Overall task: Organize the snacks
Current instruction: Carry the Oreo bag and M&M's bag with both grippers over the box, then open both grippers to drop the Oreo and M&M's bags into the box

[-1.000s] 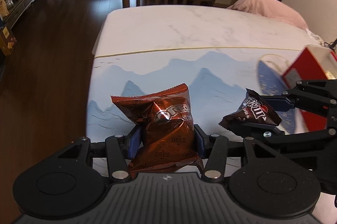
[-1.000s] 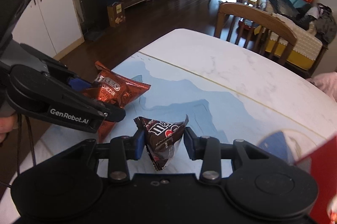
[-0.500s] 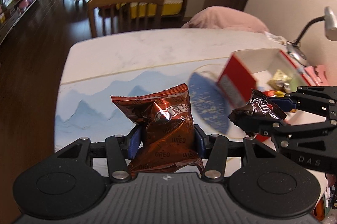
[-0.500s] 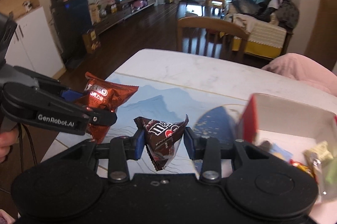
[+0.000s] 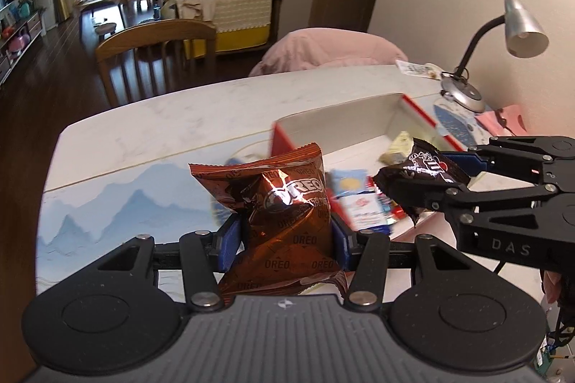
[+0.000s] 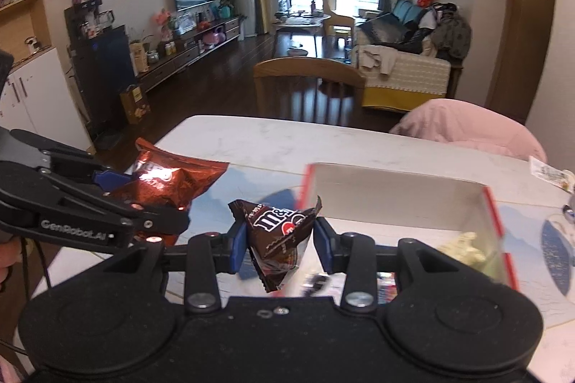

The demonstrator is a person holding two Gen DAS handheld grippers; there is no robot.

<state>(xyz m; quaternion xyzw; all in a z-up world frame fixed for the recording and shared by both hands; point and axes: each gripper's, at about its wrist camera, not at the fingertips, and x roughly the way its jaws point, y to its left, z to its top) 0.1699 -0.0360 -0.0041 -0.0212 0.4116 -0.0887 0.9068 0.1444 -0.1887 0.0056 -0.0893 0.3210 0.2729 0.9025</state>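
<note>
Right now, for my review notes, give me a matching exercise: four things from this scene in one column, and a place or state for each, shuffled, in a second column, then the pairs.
Things:
1. Shiny red-brown Oreo packet
2. Dark brown M&M's packet
3. Red-edged open cardboard box
4. Silver gooseneck desk lamp

Place or state:
A. Standing at the table's far right
B. Clamped in the right gripper
C. Already holding several snacks
D. Clamped in the left gripper

Pairs: 1-D, 2-B, 3-C, 4-A

copper Oreo bag (image 5: 284,203), brown M&M's packet (image 6: 282,232)
</note>
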